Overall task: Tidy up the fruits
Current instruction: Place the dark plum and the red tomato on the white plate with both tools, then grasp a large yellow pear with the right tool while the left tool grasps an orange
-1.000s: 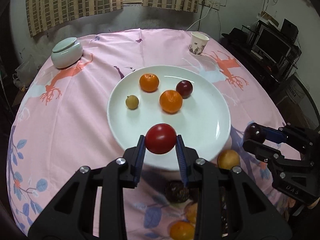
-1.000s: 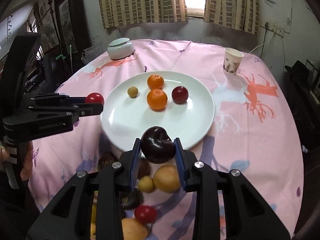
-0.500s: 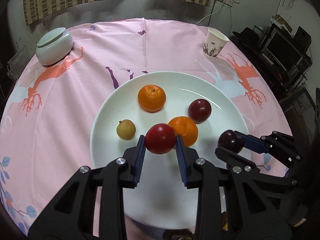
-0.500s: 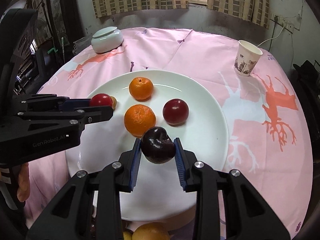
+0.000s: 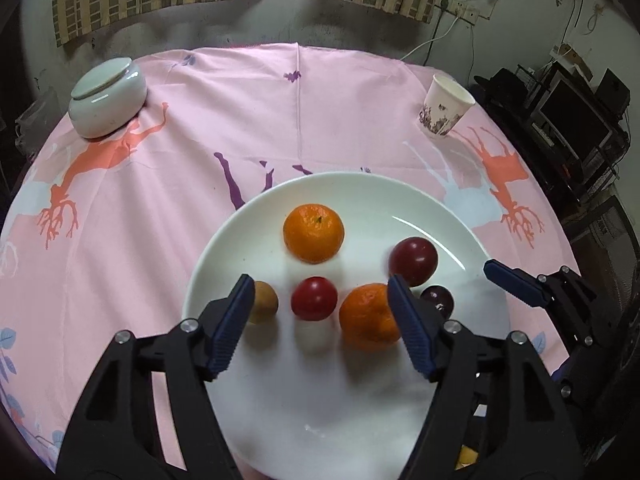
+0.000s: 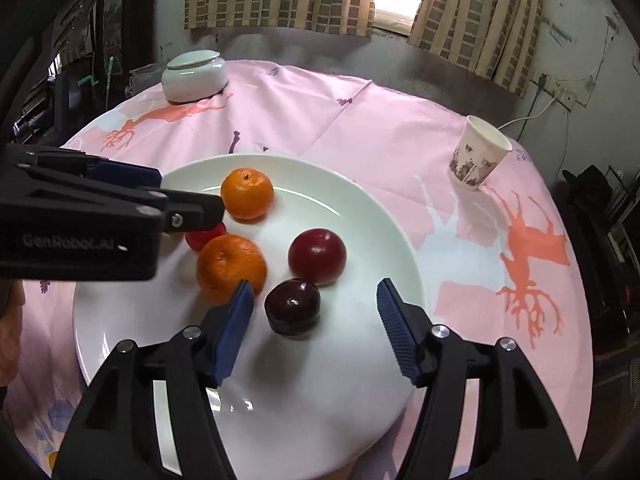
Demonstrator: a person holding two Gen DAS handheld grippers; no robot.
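A pink tablecloth [image 5: 340, 112] holds a white plate [image 5: 360, 200] of fruit. The left gripper [image 5: 320, 300] is opening around a red plum [image 5: 314, 298] lying loose on the plate. At its three o'clock, the right gripper [image 6: 316, 304] is opening around a dark plum [image 6: 292, 306], also untouched.

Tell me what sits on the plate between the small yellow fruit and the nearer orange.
A red fruit, loose between the left gripper's opening jaws; left wrist view shows yellow fruit, it, orange in a row.

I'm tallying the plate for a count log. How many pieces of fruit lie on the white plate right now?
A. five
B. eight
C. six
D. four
C: the left wrist view shows six on the plate: two oranges, a small yellow fruit, a red fruit, a dark red fruit and a dark plum.
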